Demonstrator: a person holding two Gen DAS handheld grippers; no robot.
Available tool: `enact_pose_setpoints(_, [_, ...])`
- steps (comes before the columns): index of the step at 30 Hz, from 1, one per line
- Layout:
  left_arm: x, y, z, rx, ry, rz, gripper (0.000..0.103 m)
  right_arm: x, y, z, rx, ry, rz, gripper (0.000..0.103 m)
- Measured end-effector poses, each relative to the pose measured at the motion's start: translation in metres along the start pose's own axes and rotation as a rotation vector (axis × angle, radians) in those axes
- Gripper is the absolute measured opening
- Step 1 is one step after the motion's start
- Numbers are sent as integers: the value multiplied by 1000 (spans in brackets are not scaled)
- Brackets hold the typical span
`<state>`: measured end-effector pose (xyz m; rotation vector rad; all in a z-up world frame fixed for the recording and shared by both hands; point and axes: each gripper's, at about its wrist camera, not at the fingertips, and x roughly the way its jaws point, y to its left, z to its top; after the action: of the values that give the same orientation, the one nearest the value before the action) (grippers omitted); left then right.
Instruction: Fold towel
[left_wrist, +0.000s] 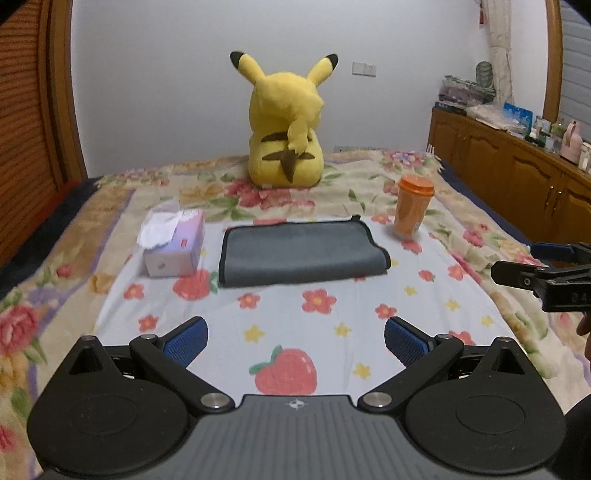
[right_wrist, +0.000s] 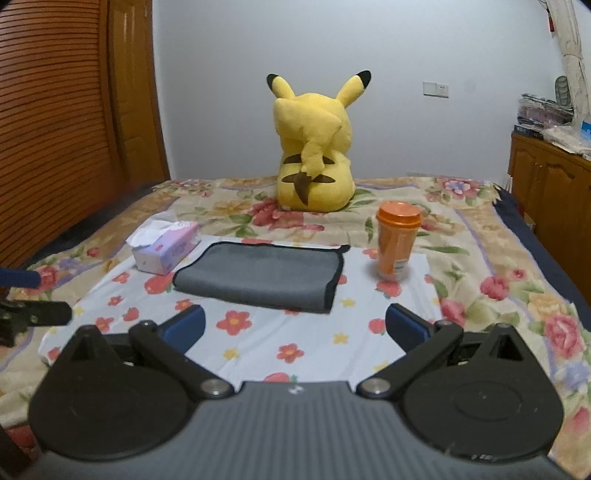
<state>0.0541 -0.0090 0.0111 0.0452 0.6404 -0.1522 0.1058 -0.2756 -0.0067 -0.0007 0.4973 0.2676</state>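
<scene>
Ahead of the left gripper (left_wrist: 296, 341), whose blue pads stand wide apart and empty, lie one grey towel (left_wrist: 301, 254) folded flat with black edging, one tissue box (left_wrist: 173, 245), one orange cup (left_wrist: 413, 210) and one yellow plush (left_wrist: 286, 129) on a flowered bedspread (left_wrist: 480, 236). From the right wrist, the right gripper (right_wrist: 294, 325) is likewise spread wide and empty; the towel (right_wrist: 258, 275) rests between box (right_wrist: 164, 247) and cup (right_wrist: 396, 240), white wall behind.

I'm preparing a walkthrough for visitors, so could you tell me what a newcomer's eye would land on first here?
First, the big yellow plush sitting at the far end of the bed, its back to the cameras. Then the grey towel, already folded, flanked by a tissue box on its left and an orange cup on its right.
</scene>
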Motion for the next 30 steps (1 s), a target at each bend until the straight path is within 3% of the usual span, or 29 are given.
enact_pose_setpoints(12, [13, -1, -30, -33, 52, 0, 103, 3, 9, -23, 23, 33, 9, 103])
enact_pose_setpoints(30, [20, -8, -61, -64, 63, 19, 103, 2, 15, -41, -11, 44, -32, 103])
